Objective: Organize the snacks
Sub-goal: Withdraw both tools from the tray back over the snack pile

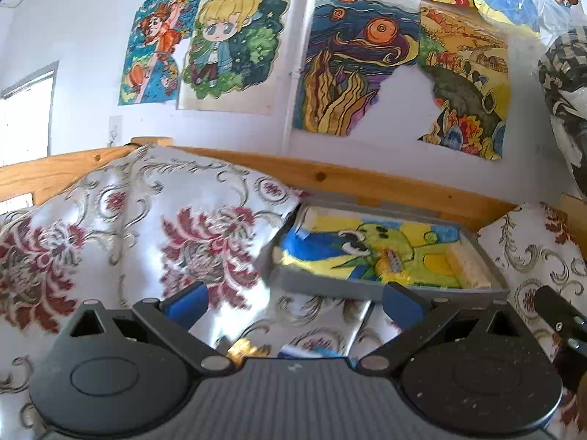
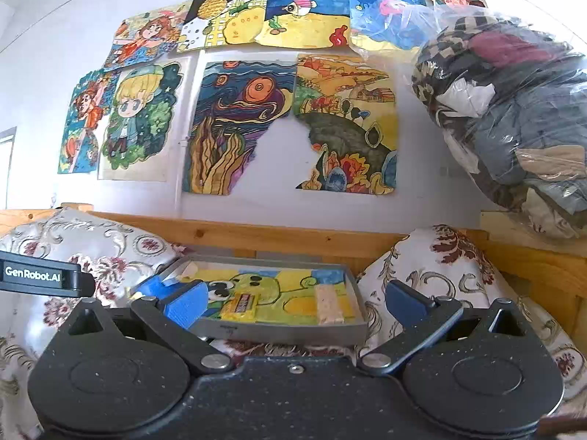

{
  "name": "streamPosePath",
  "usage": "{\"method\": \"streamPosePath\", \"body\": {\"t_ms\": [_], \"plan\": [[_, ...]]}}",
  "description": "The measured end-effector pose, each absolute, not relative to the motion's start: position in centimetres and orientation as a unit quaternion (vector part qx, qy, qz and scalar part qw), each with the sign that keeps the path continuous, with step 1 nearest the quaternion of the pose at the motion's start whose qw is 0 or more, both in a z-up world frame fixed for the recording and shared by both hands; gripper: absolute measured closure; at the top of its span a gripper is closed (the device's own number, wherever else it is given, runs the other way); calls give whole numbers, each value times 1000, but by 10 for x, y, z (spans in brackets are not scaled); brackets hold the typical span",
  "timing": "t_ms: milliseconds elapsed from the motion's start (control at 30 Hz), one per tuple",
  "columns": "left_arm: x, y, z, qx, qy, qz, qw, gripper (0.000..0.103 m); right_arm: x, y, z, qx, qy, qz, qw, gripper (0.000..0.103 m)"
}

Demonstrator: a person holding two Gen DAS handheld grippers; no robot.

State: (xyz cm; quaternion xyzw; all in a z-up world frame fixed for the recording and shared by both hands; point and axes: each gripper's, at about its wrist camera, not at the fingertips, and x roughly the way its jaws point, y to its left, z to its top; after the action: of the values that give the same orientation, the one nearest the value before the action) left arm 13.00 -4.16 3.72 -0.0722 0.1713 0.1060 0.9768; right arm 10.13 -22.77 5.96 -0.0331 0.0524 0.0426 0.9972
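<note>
A grey tray [image 1: 330,288] lined with a colourful drawing rests on the floral cloth between two cushions. In it lie a yellow wrapped snack [image 1: 390,262] near the middle and a pale beige bar [image 1: 473,267] at its right end. My left gripper [image 1: 293,306] is open and empty, short of the tray's front left corner. Under it on the cloth lie a golden wrapper [image 1: 245,350] and a blue packet [image 1: 312,350], partly hidden. The right wrist view shows the tray [image 2: 286,333], yellow snack [image 2: 240,306] and beige bar [image 2: 328,304] ahead of my right gripper [image 2: 295,304], open and empty.
Floral cushions [image 2: 440,275] flank the tray against a wooden backrest [image 2: 293,236]. Drawings [image 2: 234,124] cover the white wall. A clear bag stuffed with clothes [image 2: 513,110] bulges at the upper right. The left gripper's body [image 2: 40,275] reaches in from the left.
</note>
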Motion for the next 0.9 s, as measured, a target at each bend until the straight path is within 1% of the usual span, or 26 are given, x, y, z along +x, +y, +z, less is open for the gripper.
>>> {"method": "streamPosePath", "body": {"t_ms": [233,500,733,900], "plan": [[97,-19,24,-61,200,110,972,1,65,-214,53,-35,81,46,995,1],[62,0,7,-35,234,98,967,1,34,-200,41,-19,145,57,988,1],[47,11,-6,-13,272,86,958,1,20,-189,30,-5,192,67,979,1],[44,18,-17,-20,307,90,947,1,18,-182,23,-9,215,77,974,1]]}}
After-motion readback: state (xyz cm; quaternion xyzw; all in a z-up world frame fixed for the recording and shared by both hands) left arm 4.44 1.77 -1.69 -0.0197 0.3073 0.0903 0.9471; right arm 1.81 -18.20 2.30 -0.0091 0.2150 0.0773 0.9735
